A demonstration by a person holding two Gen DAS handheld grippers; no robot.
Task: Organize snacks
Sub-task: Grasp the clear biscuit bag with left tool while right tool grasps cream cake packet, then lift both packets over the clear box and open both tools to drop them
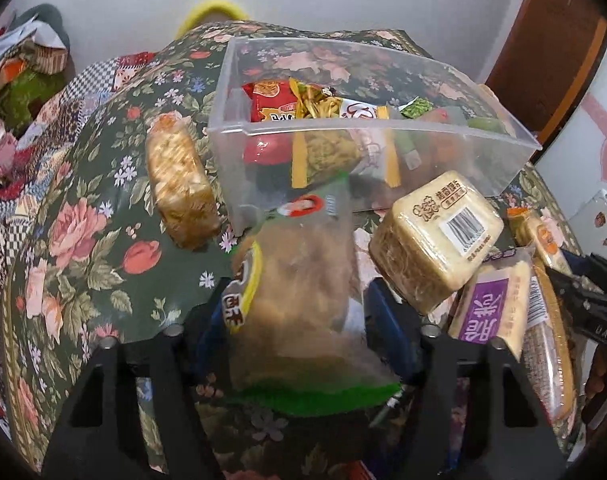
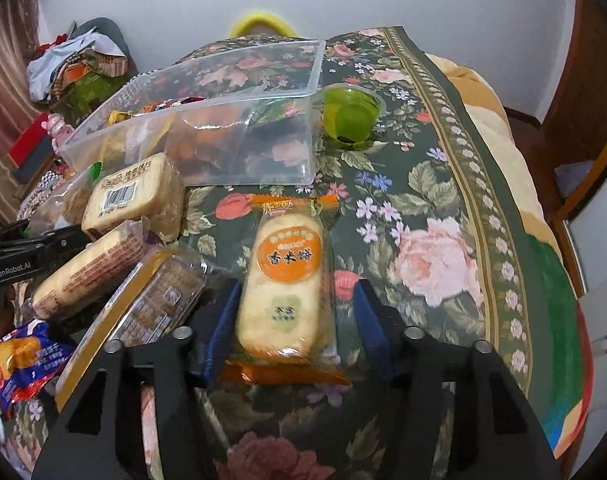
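Note:
A clear plastic bin (image 1: 383, 136) holding several snack packs stands on the floral cloth; it also shows in the right wrist view (image 2: 239, 136). My left gripper (image 1: 299, 300) is shut on a clear green-edged snack bag (image 1: 303, 280), held just in front of the bin. My right gripper (image 2: 291, 304) has its blue fingers either side of an orange rice-cracker pack (image 2: 287, 276) lying on the cloth, with gaps on both sides. A square cracker block with a barcode (image 1: 435, 236) lies beside the bin, also in the right wrist view (image 2: 135, 196).
A wrapped cake (image 1: 179, 180) lies left of the bin. A purple-label pack (image 1: 491, 304) and more packs lie at the right. A green jelly cup (image 2: 349, 116) stands right of the bin. A blue-red pack (image 2: 19, 360) lies at the left. The bed edge (image 2: 543, 240) is right.

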